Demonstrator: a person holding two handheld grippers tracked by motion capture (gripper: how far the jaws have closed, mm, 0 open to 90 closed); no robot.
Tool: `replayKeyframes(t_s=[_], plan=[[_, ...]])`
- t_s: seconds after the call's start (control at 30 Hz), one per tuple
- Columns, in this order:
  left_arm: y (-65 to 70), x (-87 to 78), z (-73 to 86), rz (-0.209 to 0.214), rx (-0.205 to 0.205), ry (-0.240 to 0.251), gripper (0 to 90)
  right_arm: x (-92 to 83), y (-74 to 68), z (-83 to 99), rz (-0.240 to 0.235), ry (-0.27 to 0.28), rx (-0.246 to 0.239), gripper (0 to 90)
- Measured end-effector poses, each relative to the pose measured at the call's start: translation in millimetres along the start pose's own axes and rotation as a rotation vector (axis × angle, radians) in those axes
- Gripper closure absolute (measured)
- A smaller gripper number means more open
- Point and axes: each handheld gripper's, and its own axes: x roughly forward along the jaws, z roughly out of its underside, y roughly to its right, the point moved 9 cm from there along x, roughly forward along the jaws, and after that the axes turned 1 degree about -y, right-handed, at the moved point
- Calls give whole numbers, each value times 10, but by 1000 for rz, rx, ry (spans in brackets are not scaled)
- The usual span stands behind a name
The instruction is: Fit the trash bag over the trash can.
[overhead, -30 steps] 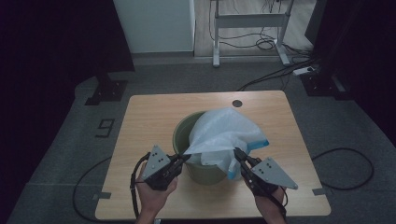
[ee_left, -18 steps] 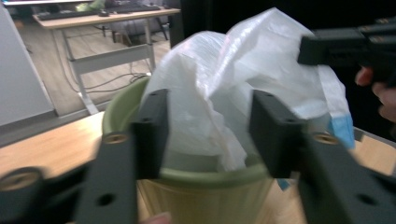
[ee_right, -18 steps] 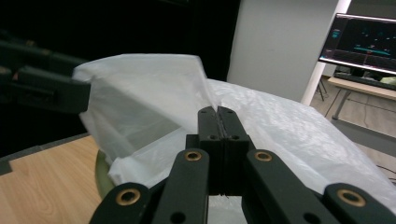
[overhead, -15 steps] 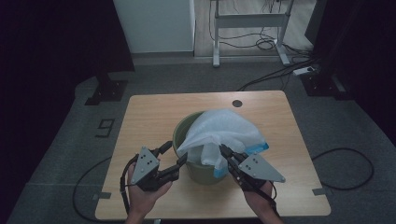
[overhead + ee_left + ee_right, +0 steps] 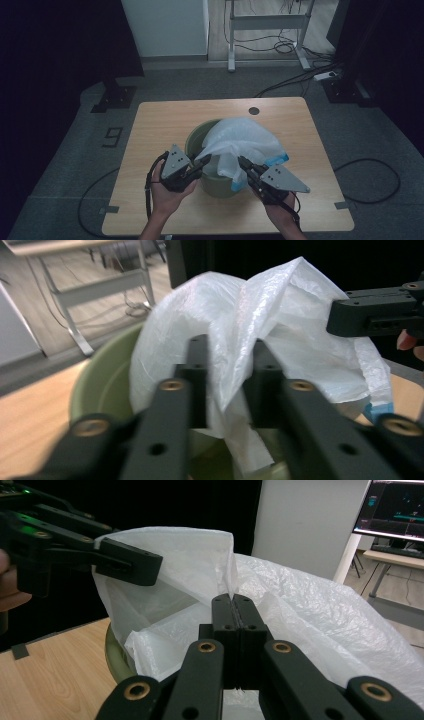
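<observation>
- High view: a round green bin [image 5: 220,185] stands on the tabletop [image 5: 150,130] near the front edge, about midway between the side edges. A white bag [image 5: 240,145] is bunched over its rim, mostly on the right side, with a blue strip [image 5: 277,160] hanging at the bin's right. The left gripper [image 5: 200,167] and the right gripper [image 5: 243,164] meet the bag at the front of the bin, one from each side. The bag looks only draped on, not yet spread round the rim, so lining the bin seems barely begun.
- Left gripper view: the jaws have just been closing, with a fold of bag [image 5: 235,390] between them. They stand narrow, yet a gap shows beside the film, so I judge it not yet pinched. The plastic is thin, crinkled and half-clear; the bin's wall [image 5: 105,385] is smooth, matt and curved. The right gripper [image 5: 380,315] shows at the upper right.
- Right gripper view: the jaws are pressed together with the bag's edge [image 5: 220,565] rising from between them, so this gripper holds the bag. The left gripper [image 5: 130,562] reaches the opened mouth from the left. The wood-grain tabletop [image 5: 55,680] lies below.
</observation>
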Motion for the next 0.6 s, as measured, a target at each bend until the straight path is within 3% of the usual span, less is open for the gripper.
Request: replayKeyframes(t_s=[0.07, 0.13, 0.2, 0.27, 0.4, 0.6], plan=[[-24, -2, 21, -10, -11, -6, 867, -7, -12, 11, -15, 2, 5, 847], [-80, -33, 37, -30, -36, -2, 891, -27, -33, 11, -13, 12, 3, 659], [-181, -101, 54, -57, -77, 16, 893, -83, -65, -3, -16, 31, 17, 548], [-324, -195, 96, -103, -116, 28, 892, -179, -73, -29, -13, 63, 32, 512], [-492, -316, 198, -124, -183, 38, 892, -309, -17, -25, -22, 78, 71, 437], [-666, -430, 372, -145, -243, 34, 890, -385, 147, 175, 7, 34, 123, 390]])
